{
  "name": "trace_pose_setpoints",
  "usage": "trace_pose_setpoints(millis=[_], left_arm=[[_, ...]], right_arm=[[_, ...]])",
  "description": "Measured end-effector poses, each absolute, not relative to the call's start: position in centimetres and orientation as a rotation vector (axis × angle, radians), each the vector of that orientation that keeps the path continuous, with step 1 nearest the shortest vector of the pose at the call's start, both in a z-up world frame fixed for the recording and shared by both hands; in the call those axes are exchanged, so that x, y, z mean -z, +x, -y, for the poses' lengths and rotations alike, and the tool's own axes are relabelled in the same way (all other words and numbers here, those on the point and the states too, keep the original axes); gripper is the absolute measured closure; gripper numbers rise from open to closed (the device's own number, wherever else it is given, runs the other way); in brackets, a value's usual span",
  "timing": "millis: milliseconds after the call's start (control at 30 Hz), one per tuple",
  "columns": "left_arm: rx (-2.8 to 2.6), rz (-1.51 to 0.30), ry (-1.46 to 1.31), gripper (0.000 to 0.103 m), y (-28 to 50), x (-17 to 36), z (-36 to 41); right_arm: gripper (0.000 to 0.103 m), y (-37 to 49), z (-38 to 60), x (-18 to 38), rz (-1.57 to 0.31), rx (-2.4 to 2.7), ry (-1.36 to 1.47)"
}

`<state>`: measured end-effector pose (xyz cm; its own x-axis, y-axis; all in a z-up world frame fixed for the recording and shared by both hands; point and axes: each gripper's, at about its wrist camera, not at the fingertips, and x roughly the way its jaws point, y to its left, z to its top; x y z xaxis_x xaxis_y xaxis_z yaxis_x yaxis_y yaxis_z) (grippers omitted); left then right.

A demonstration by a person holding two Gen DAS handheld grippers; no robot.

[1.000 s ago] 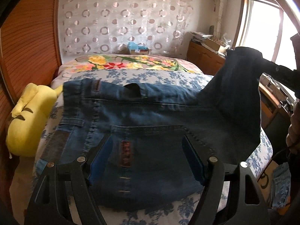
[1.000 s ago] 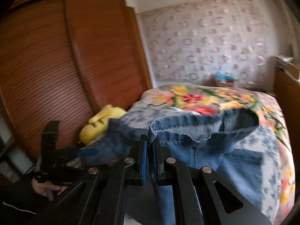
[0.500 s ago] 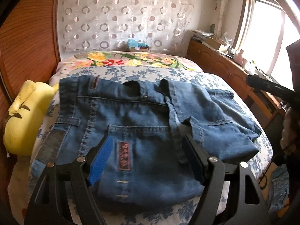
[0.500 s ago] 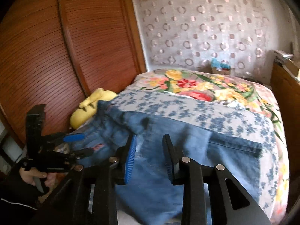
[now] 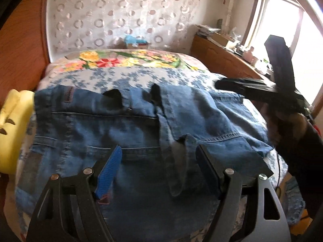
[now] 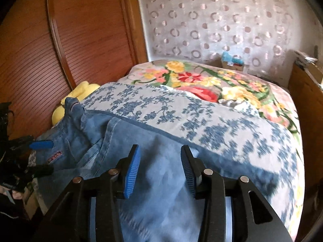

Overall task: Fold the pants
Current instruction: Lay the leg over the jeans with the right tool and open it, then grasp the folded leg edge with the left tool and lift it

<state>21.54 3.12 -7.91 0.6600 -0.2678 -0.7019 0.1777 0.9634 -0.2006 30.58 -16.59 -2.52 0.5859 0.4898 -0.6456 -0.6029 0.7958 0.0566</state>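
Two grippers hang over the jeans (image 5: 113, 125), which lie folded across the near end of the bed (image 6: 232, 121), long axis running side to side — waistband towards the far edge. The left gripper (image 5: 158, 168) tilts down over the nearer, back-pocket half, jaws wide and gripping nothing. The right gripper (image 6: 160, 168) angles down over the paler folded flap — its jaws have just been opening, halfway apart, denim below but unpinched.

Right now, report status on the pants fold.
Both tongs open: left empty, right just been opening, denim between its jaws, unpinched. Jeans lie folded on the bed. Yellow plush touches their edge.
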Motion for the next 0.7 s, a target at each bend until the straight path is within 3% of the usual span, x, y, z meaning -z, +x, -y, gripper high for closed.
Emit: trace_pose_setpoints(millis=[100, 567, 633, 700], left_arm=[[0.266, -0.842, -0.119, 0.035, 22.1, 8.6, -2.7], [0.270, -0.911, -0.105, 0.036, 22.1, 11.0, -2.1], [0.282, -0.907, -0.112, 0.041, 21.8, 10.9, -1.9], [0.301, -0.907, -0.111, 0.046, 21.4, 11.0, -1.6]], right_arm=[[0.060, 32.9, 14.8, 3.0, -0.709, -0.668, -0.198], [0.060, 38.7, 11.7, 6.5, -0.820, -0.770, -0.252], [0.060, 38.9, 12.3, 7.2, -0.832, -0.782, -0.235], [0.069, 38.9, 12.5, 7.3, -0.841, -0.796, -0.232]])
